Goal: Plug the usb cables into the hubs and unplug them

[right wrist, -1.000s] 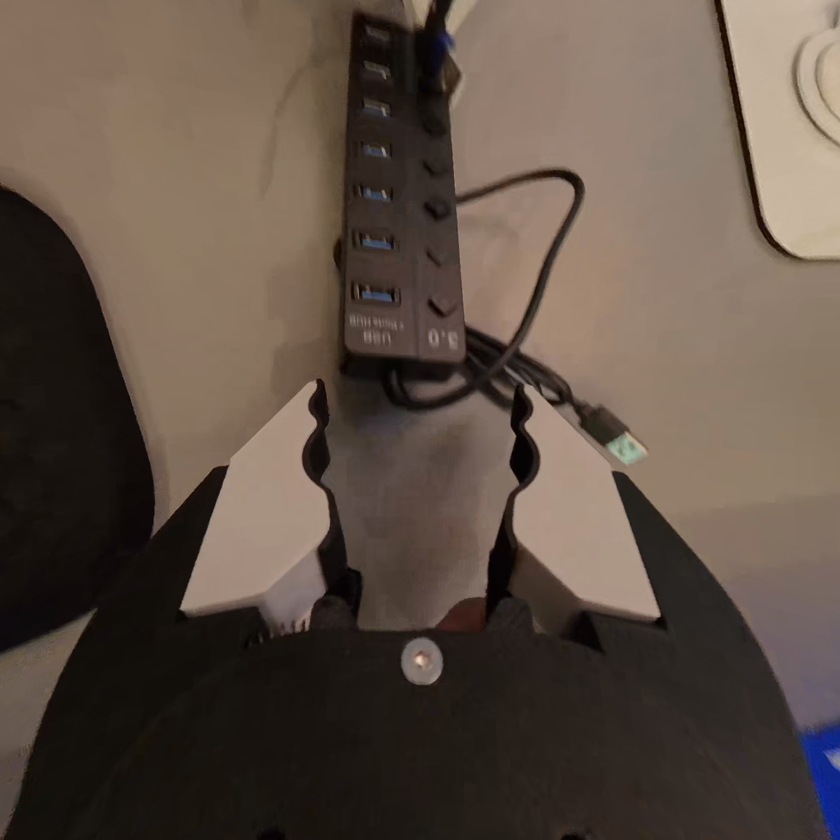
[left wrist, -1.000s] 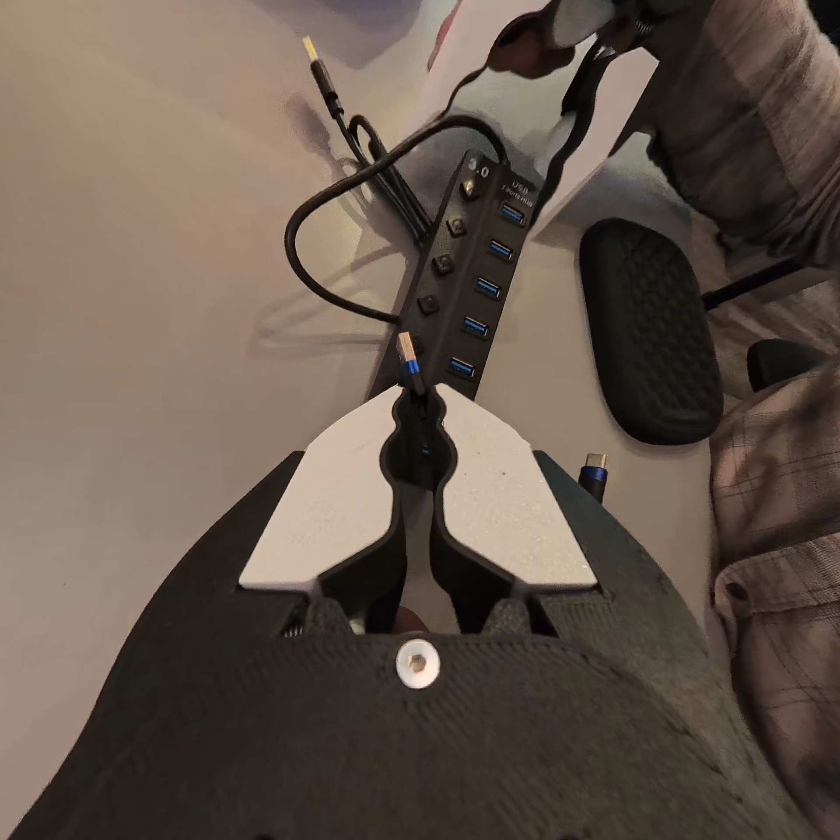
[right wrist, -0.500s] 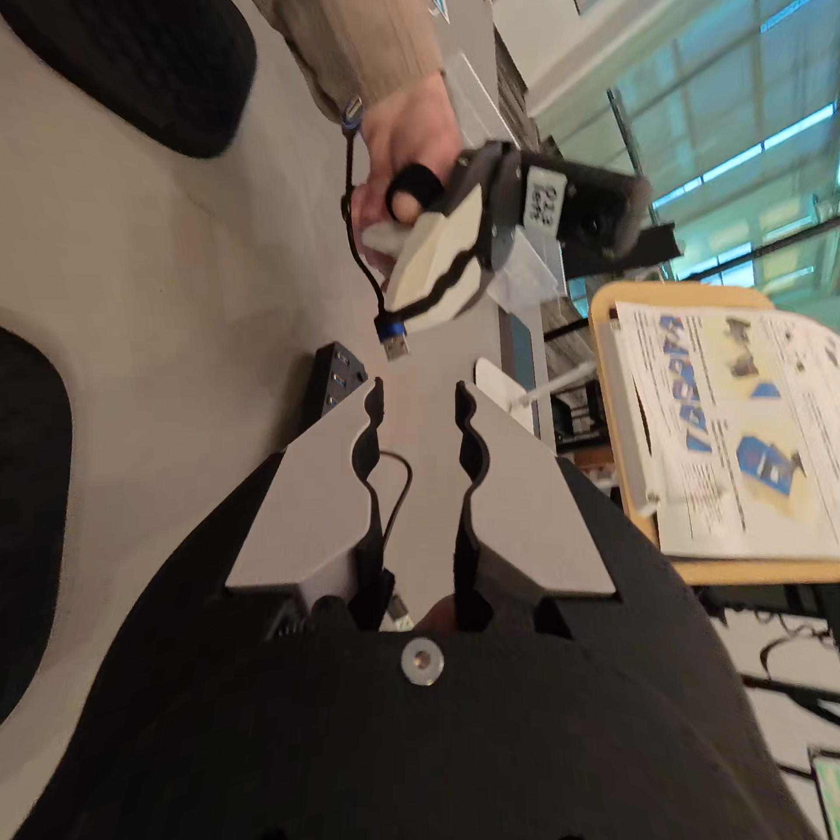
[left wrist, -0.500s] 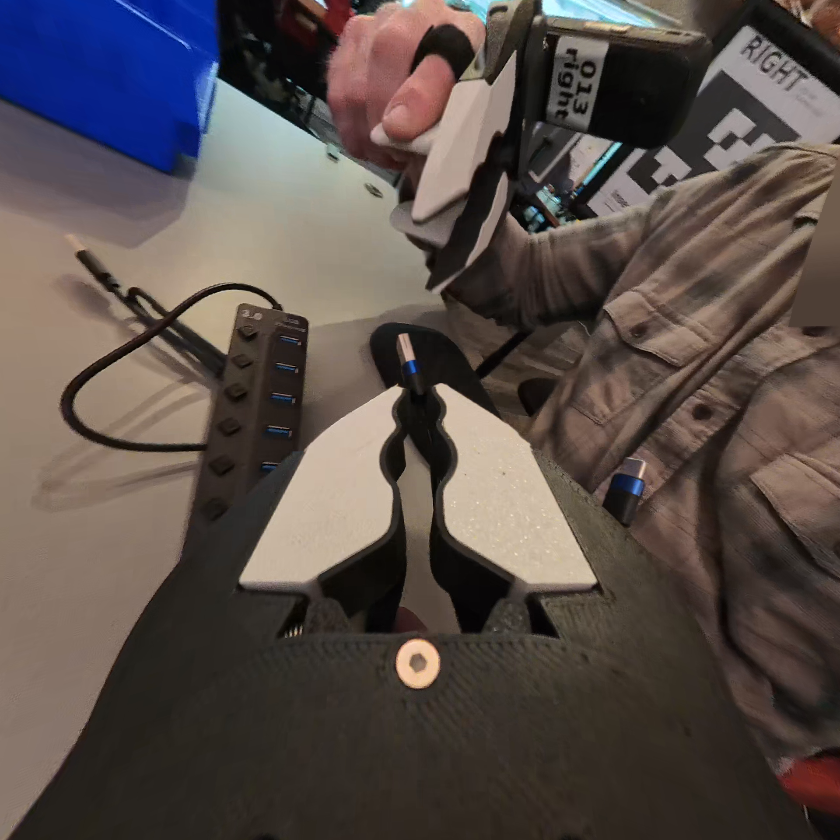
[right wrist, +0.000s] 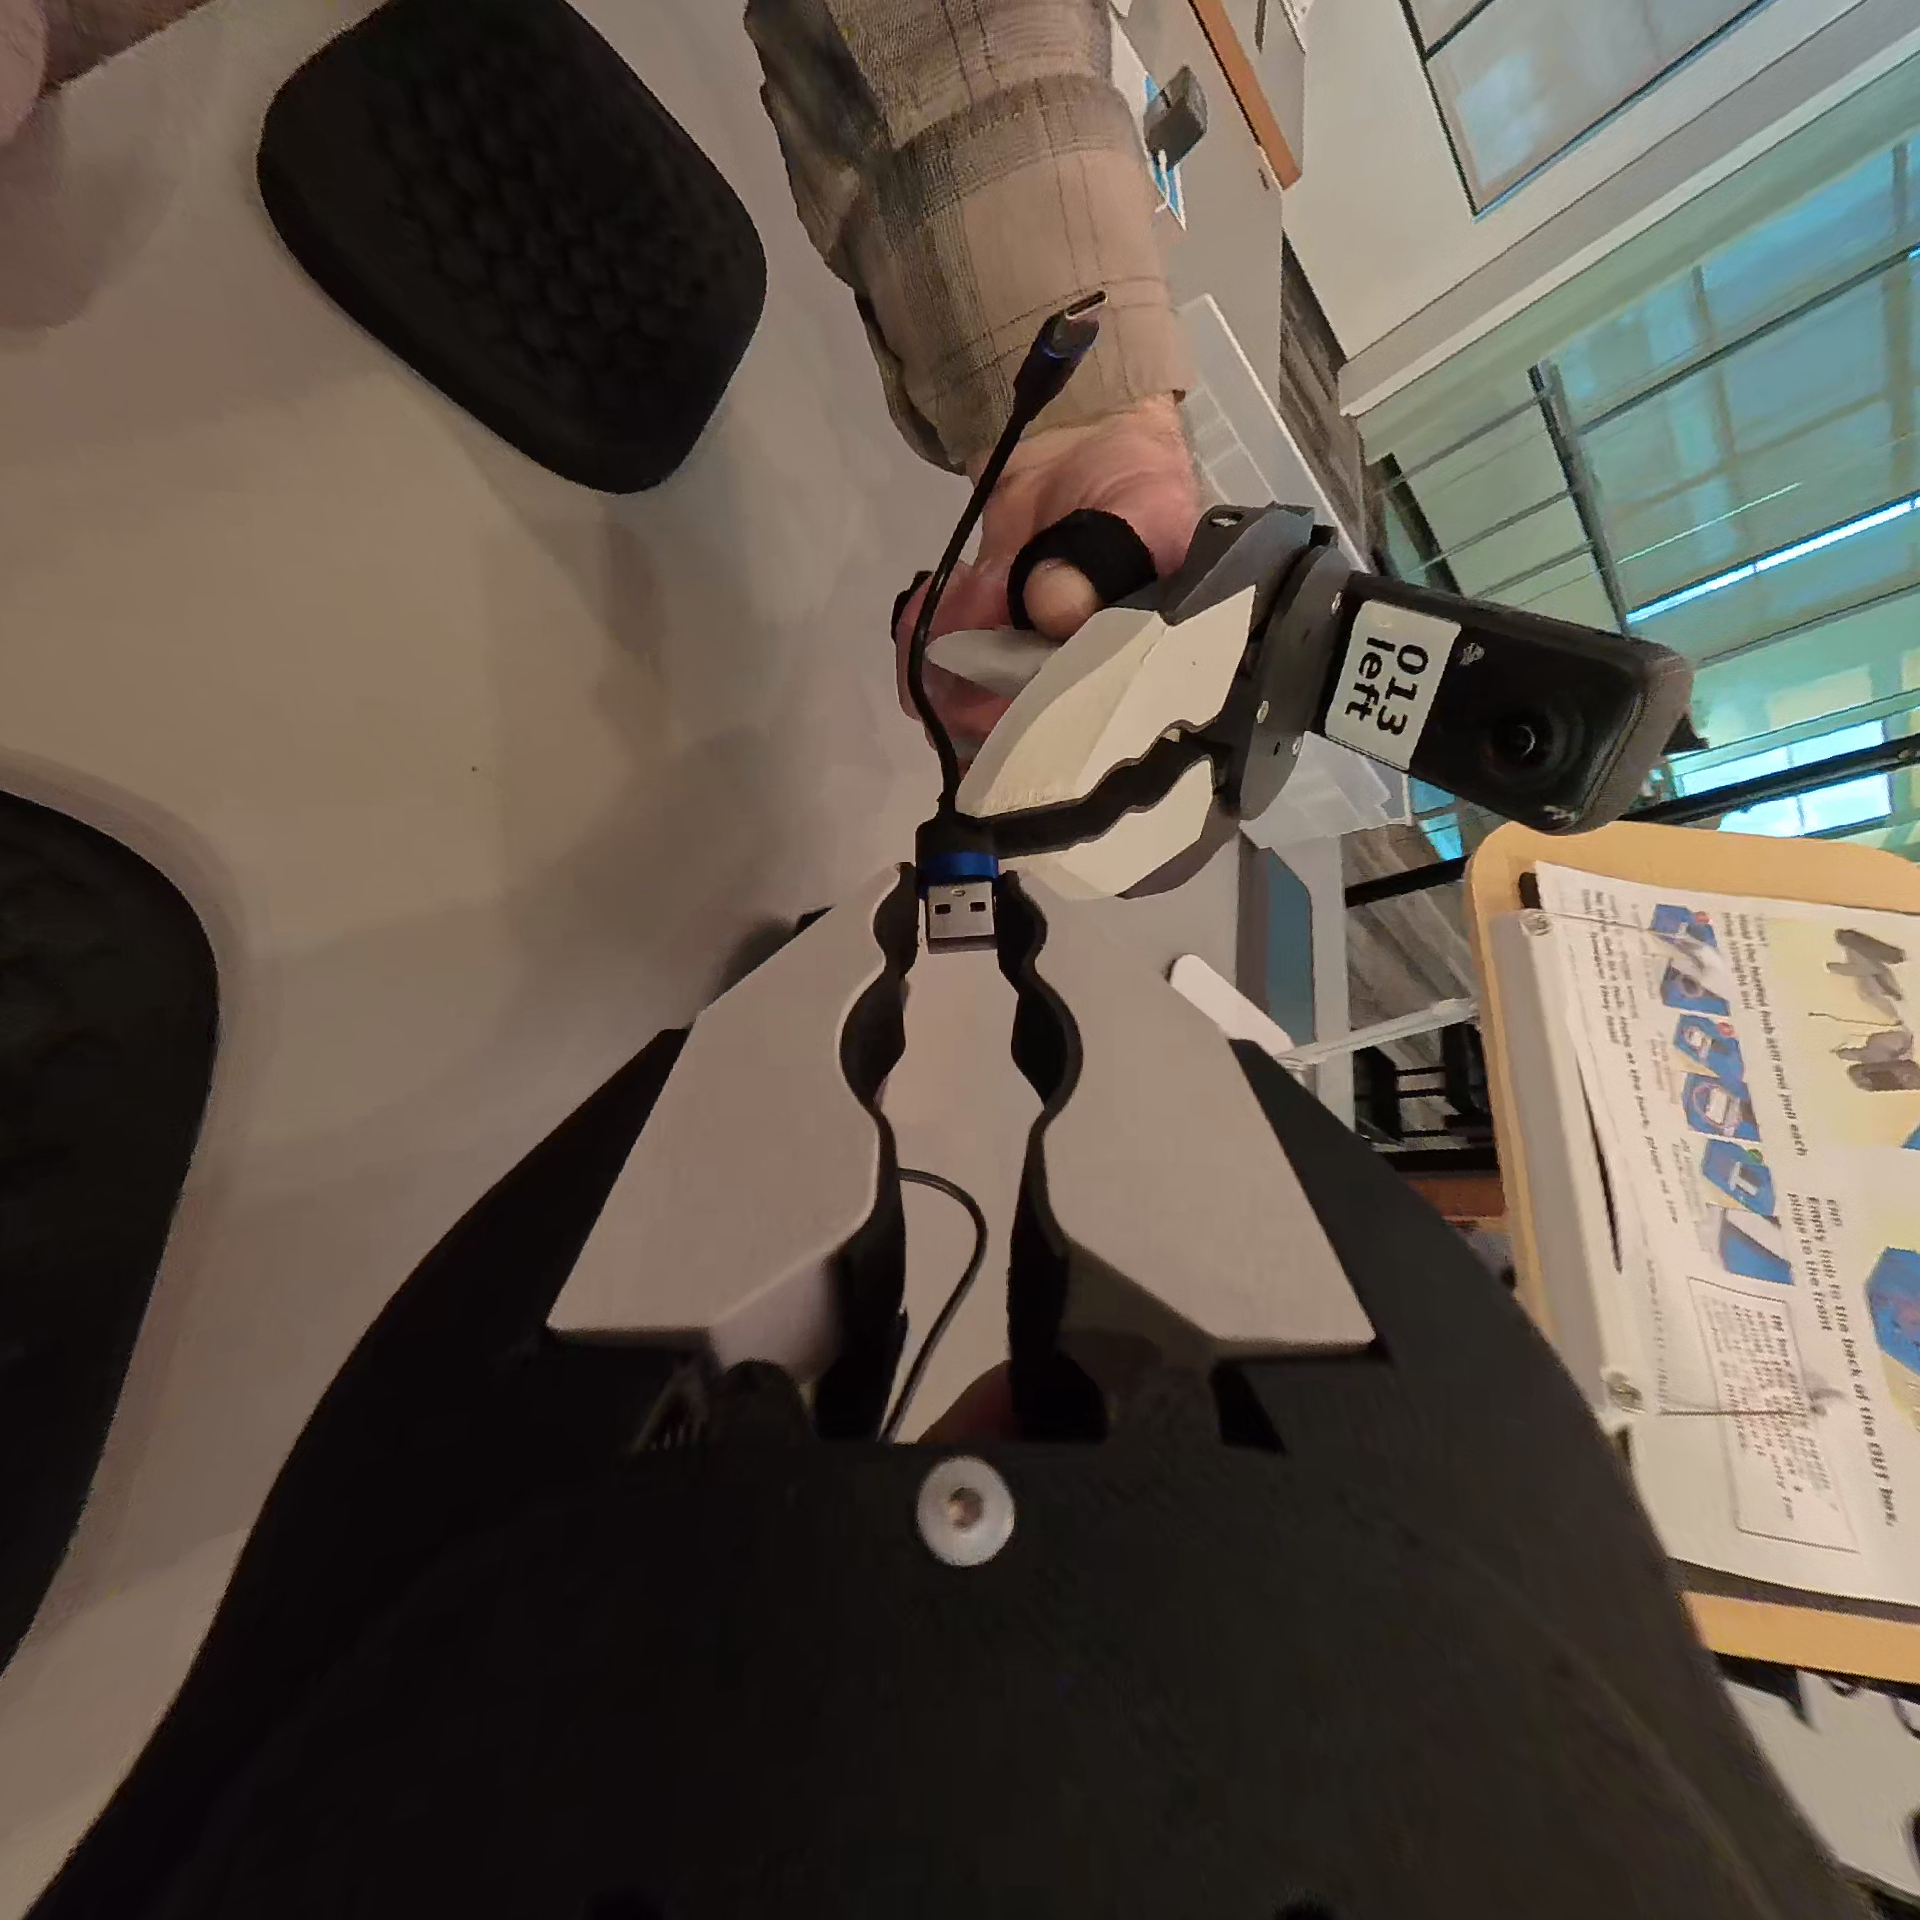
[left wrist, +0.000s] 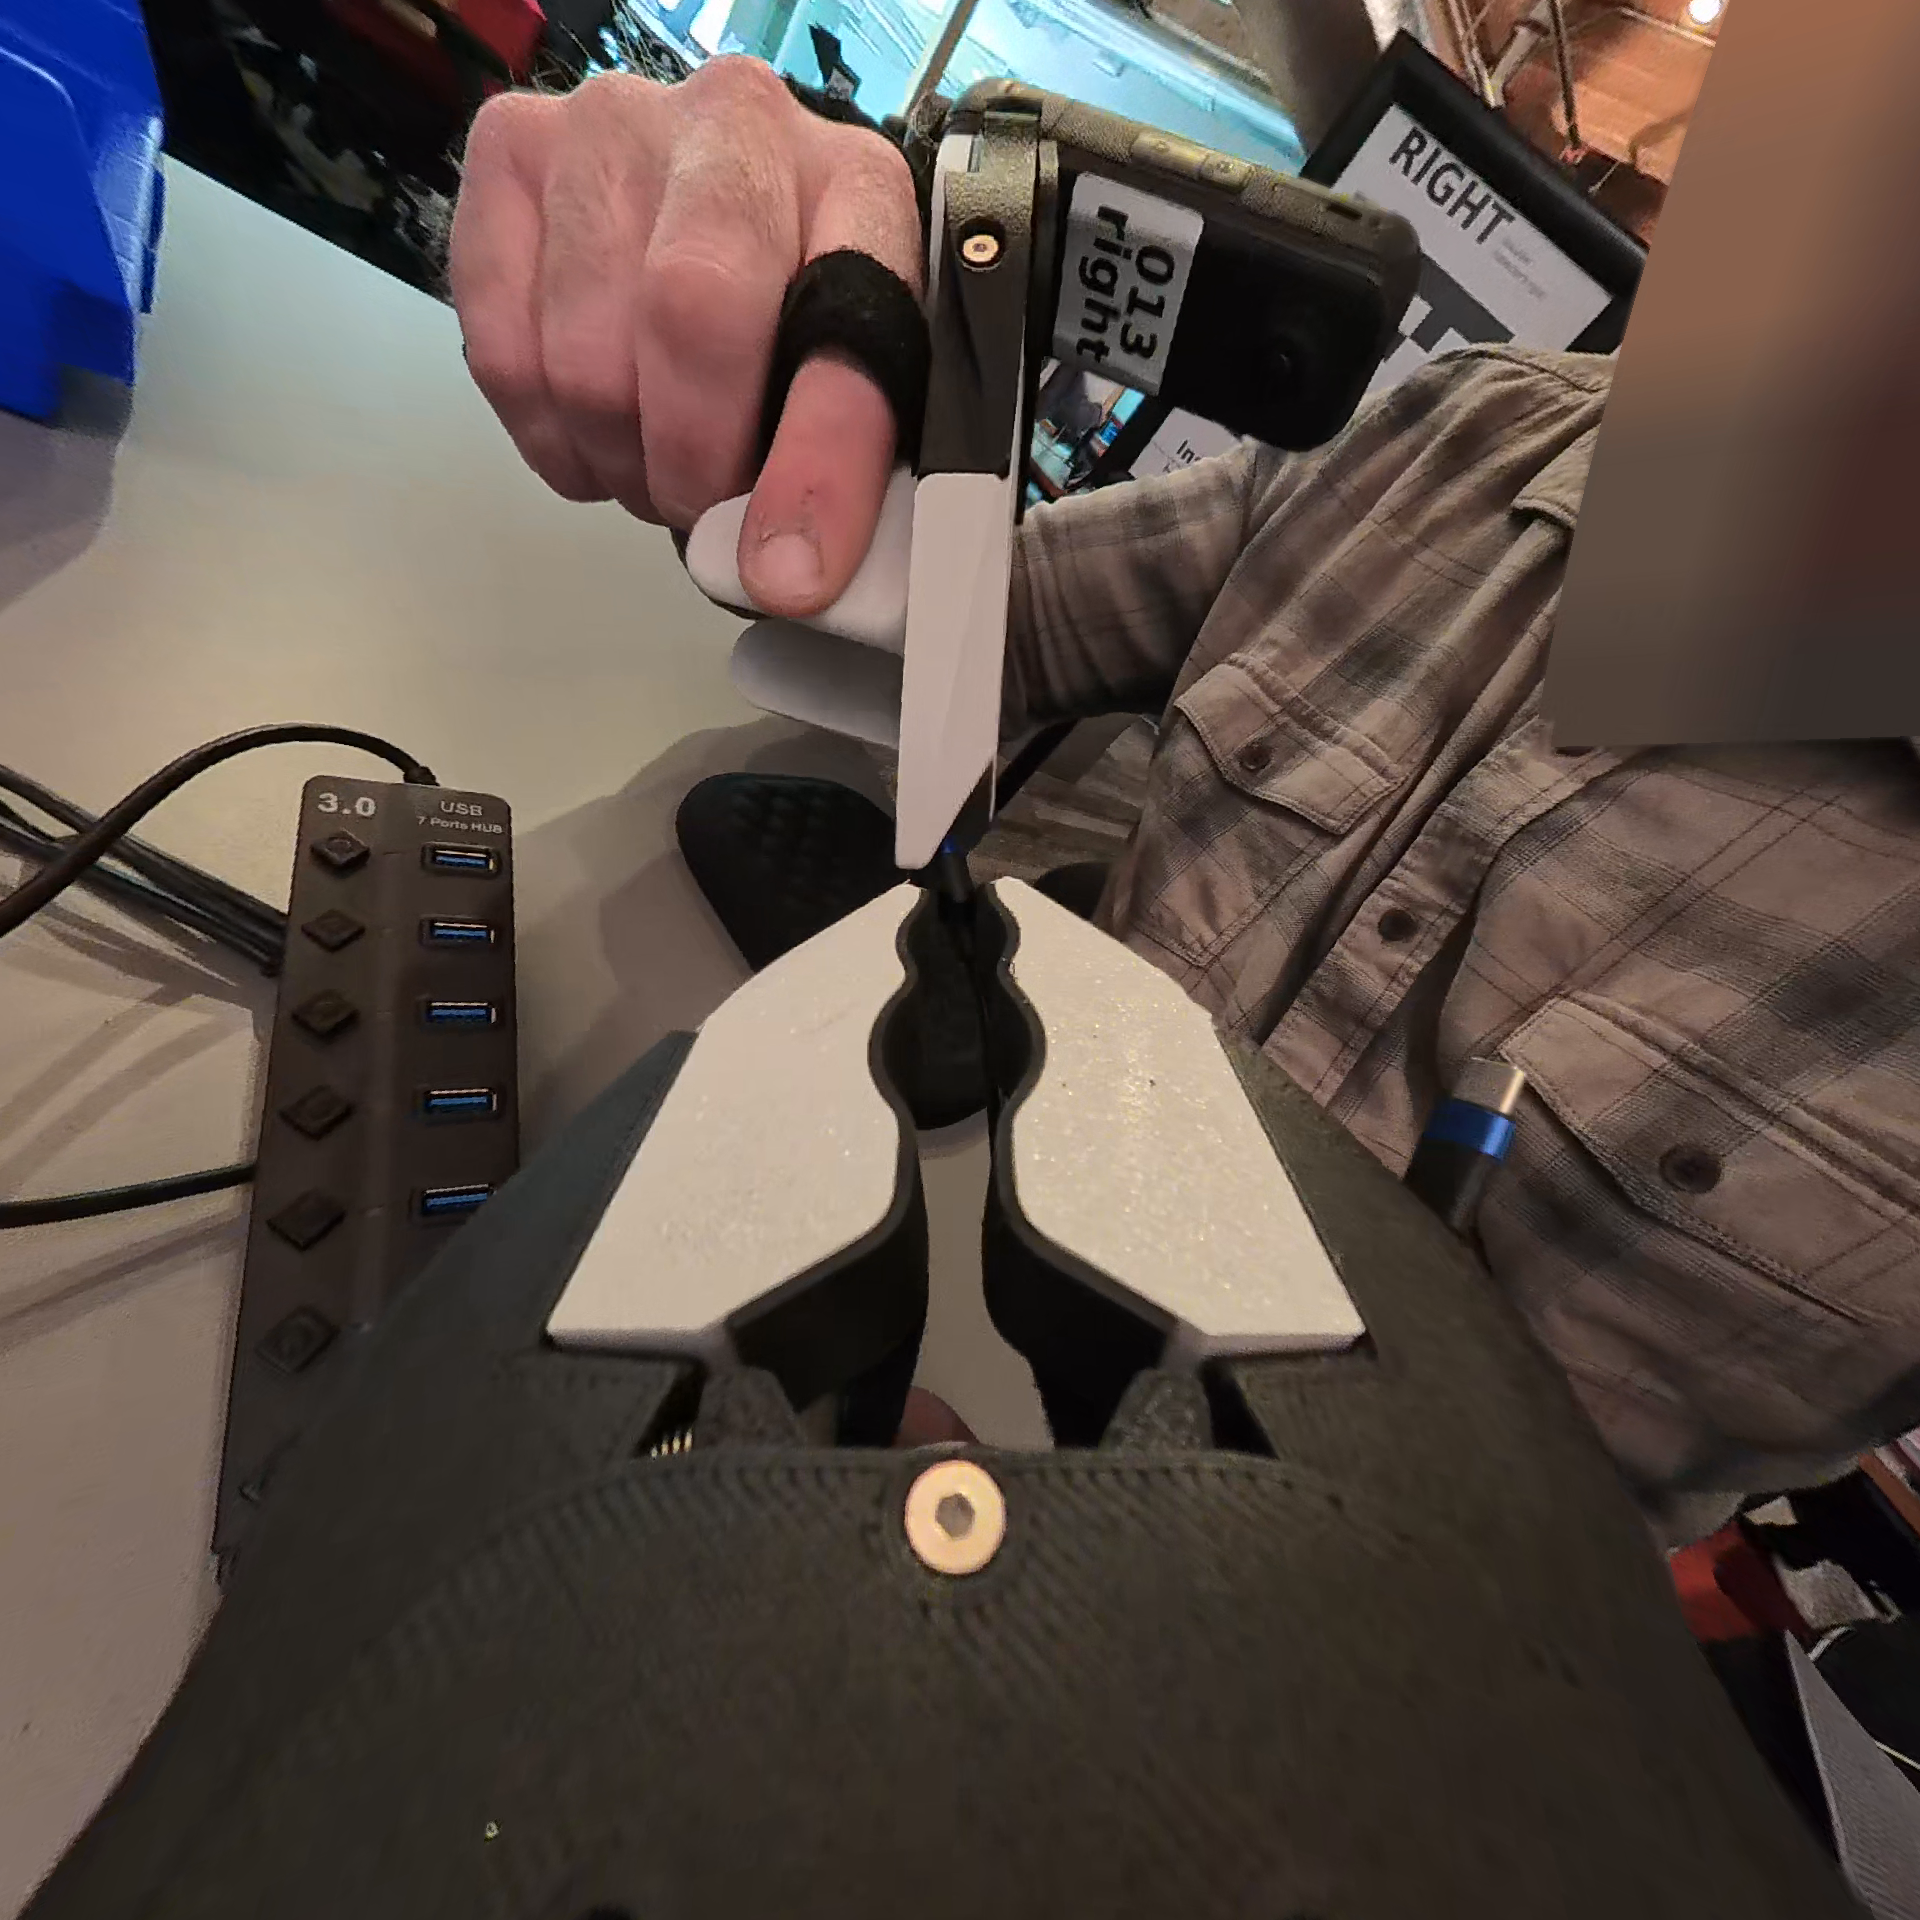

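My left gripper [left wrist: 956, 894] is shut on a short black USB cable just behind its blue-ringed USB-A plug [right wrist: 961, 925] and holds it up above the table. The cable's USB-C end [left wrist: 1475, 1132] hangs free; it also shows in the right wrist view [right wrist: 1075, 332]. My right gripper [right wrist: 961, 914] faces the left gripper [right wrist: 971, 831]. Its jaws stand narrowly open on either side of the plug, very close to it. In the left wrist view the right gripper [left wrist: 930, 847] comes down edge-on and hides the plug. The black seven-port hub [left wrist: 395, 1039] lies on the table at the left, its visible ports empty.
The hub's own black cable [left wrist: 156, 790] loops off to the left. Black padded rests [right wrist: 509, 239] lie at the table's edge. A blue bin [left wrist: 62, 208] stands far left. A board with a printed sheet [right wrist: 1704, 1247] stands at the right. A person in a plaid shirt [left wrist: 1558, 935] holds both grippers. The tips of both grippers are at nearly the same place. From either gripper's tips it is about 12 centimetres to the black seven-port hub [left wrist: 395, 1039].
Both grippers have risen from the hub and turned to face each other. The right gripper's jaws have narrowed from wide open and come around the plug held by the left gripper.
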`<state>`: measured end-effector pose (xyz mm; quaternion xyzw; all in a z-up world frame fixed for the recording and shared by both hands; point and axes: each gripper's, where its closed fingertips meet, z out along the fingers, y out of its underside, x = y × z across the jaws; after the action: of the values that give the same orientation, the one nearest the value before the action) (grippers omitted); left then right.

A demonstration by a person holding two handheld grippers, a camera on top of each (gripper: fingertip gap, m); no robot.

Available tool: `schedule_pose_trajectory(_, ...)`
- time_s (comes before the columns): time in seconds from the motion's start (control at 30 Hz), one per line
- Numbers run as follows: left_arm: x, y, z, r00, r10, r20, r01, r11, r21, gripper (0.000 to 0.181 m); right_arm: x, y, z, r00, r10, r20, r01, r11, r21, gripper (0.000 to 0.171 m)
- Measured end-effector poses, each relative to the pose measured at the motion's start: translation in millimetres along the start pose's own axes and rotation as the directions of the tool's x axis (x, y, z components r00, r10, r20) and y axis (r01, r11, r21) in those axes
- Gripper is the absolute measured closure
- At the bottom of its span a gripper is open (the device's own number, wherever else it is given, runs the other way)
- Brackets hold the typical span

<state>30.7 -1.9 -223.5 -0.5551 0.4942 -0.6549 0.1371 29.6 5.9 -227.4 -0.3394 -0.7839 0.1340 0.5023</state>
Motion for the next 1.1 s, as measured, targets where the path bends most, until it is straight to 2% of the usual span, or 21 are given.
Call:
schedule_pose_trajectory(0.13, -1.7, -3.7, 0.7, 1.000, 0.005, 0.000, -0.005, 1.000, 0.027, 0.174, 2.2, 1.1, -2.6, 0.994, 0.103, 0.020, -0.104, 0.994, 0.040, 0.159)
schedule_pose_trajectory(0.2, -6.6, -11.3, -4.1, 0.999, 0.012, 0.038, -0.014, 0.998, 0.062, 0.166, 5.6, 0.2, -5.7, 0.986, 0.165, 0.029, -0.167, 0.982, 0.088, 0.158)
schedule_pose_trajectory(0.27, -15.6, -23.9, -16.2, 0.992, 0.034, 0.124, -0.049, 0.992, 0.115, 0.146, 11.0, 0.7, -8.1, 0.974, 0.226, 0.029, -0.228, 0.965, 0.131, 0.158)
schedule_pose_trajectory(0.33, -27.6, -32.7, -33.8, 0.963, 0.078, 0.260, -0.115, 0.985, 0.132, 0.145, 14.8, 1.6, -10.5, 0.957, 0.288, 0.046, -0.291, 0.941, 0.173, 0.159)
schedule_pose_trajectory(0.4, -40.4, -40.5, -57.6, 0.887, 0.135, 0.441, -0.219, 0.965, 0.145, 0.146, 18.4, -2.4, -14.4, 0.938, 0.338, 0.071, -0.345, 0.909, 0.233, 0.159)
schedule_pose_trajectory(0.47, -57.5, -37.7, -83.4, 0.769, 0.157, 0.620, -0.273, 0.957, 0.096, 0.151, 24.9, -8.1, -19.7, 0.920, 0.381, 0.091, -0.390, 0.872, 0.297, 0.159)
schedule_pose_trajectory(0.57, -69.8, -13.8, -110.6, 0.620, 0.167, 0.766, -0.230, 0.973, -0.025, 0.152, 39.0, -9.0, -25.8, 0.891, 0.442, 0.103, -0.448, 0.820, 0.355, 0.158)
schedule_pose_trajectory(0.67, -50.7, 6.4, -131.8, 0.506, 0.222, 0.833, -0.247, 0.963, -0.107, 0.156, 49.8, 5.4, -25.9, 0.867, 0.489, 0.094, -0.489, 0.803, 0.341, 0.158)
schedule_pose_trajectory(0.73, -15.9, 9.3, -129.3, 0.521, 0.249, 0.816, -0.298, 0.949, -0.099, 0.158, 52.6, 13.4, -23.5, 0.849, 0.517, 0.113, -0.523, 0.788, 0.326, 0.158)
schedule_pose_trajectory(0.8, 20.7, 1.0, -110.6, 0.489, 0.355, 0.797, -0.407, 0.901, -0.152, 0.152, 53.8, 19.5, -18.4, 0.834, 0.535, 0.135, -0.549, 0.776, 0.310, 0.158)
schedule_pose_trajectory(0.9, 54.2, -27.8, -72.4, 0.367, 0.478, 0.798, -0.549, 0.804, -0.229, 0.135, 53.2, 21.9, -7.2, 0.822, 0.541, 0.178, -0.569, 0.767, 0.296, 0.158)
schedule_pose_trajectory(1.0, 50.3, -49.6, -47.7, 0.235, 0.540, 0.808, -0.575, 0.748, -0.332, 0.133, 54.5, 14.9, 1.6, 0.816, 0.537, 0.215, -0.578, 0.752, 0.316, 0.158)
schedule_pose_trajectory(1.03, 44.9, -56.8, -47.0, 0.182, 0.543, 0.820, -0.577, 0.734, -0.358, 0.135, 55.2, 11.8, 3.3, 0.815, 0.535, 0.222, -0.580, 0.746, 0.327, 0.158)
schedule_pose_trajectory(1.1, 27.4, -57.6, -47.7, 0.126, 0.584, 0.802, -0.523, 0.726, -0.447, 0.133, 56.0, 6.2, 5.2, 0.815, 0.530, 0.233, -0.579, 0.739, 0.346, 0.158)
